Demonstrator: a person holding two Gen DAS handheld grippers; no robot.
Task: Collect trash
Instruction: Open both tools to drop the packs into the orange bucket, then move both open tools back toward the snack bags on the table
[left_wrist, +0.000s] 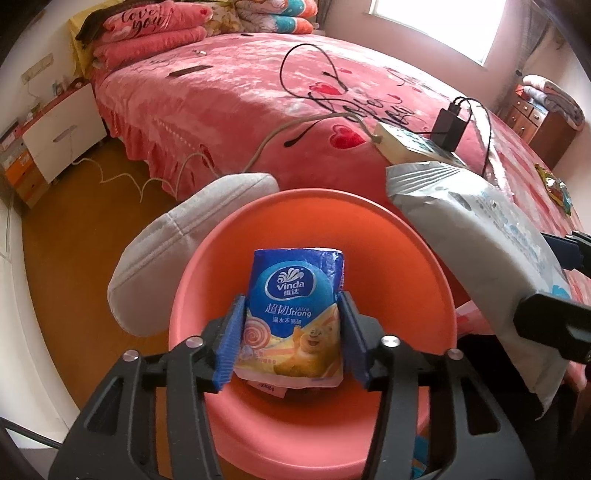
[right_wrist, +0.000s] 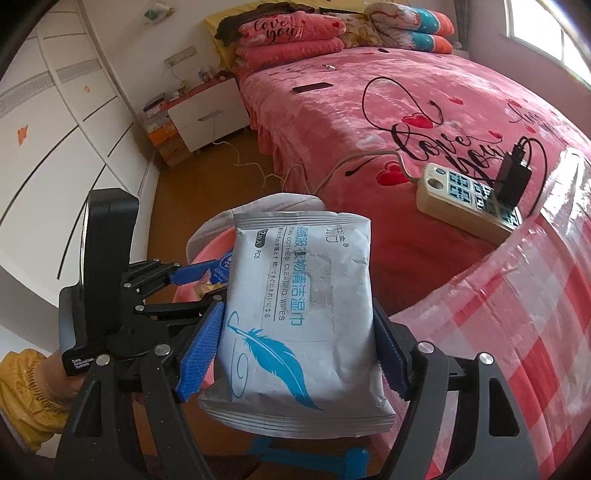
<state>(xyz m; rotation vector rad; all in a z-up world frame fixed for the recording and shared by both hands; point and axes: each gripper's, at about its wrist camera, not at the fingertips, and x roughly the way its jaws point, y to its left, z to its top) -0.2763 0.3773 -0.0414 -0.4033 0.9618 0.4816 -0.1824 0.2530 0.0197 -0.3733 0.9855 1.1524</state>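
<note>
Left gripper (left_wrist: 291, 339) half open, tissue pack (left_wrist: 293, 317) loose over bin (left_wrist: 424, 266); right gripper (right_wrist: 299, 350) clamps wipes (right_wrist: 299, 314), which may miss bin at lower frame.

Bg stuff: big bed (left_wrist: 236, 96) w/ pink fleece cover, hearts + "love you" script. Folded pink blankets (right_wrist: 291, 38) stacked at the head, patterned quilts (right_wrist: 410, 26) beside them. Beige power strip (right_wrist: 469, 203) sits on the cover near the foot, black charger (right_wrist: 511, 181) plugged in, its cord (right_wrist: 354, 158) trailing off to the wood floor (left_wrist: 74, 229). Dark phone (right_wrist: 312, 87) lying further up the bed. White nightstand (right_wrist: 207, 114) next to the bed, boxes (right_wrist: 166, 142) beside it. Grey cushion (left_wrist: 177, 243) closer in. Window (left_wrist: 439, 26) top right, wooden drawers (left_wrist: 535, 122) under it.
</note>
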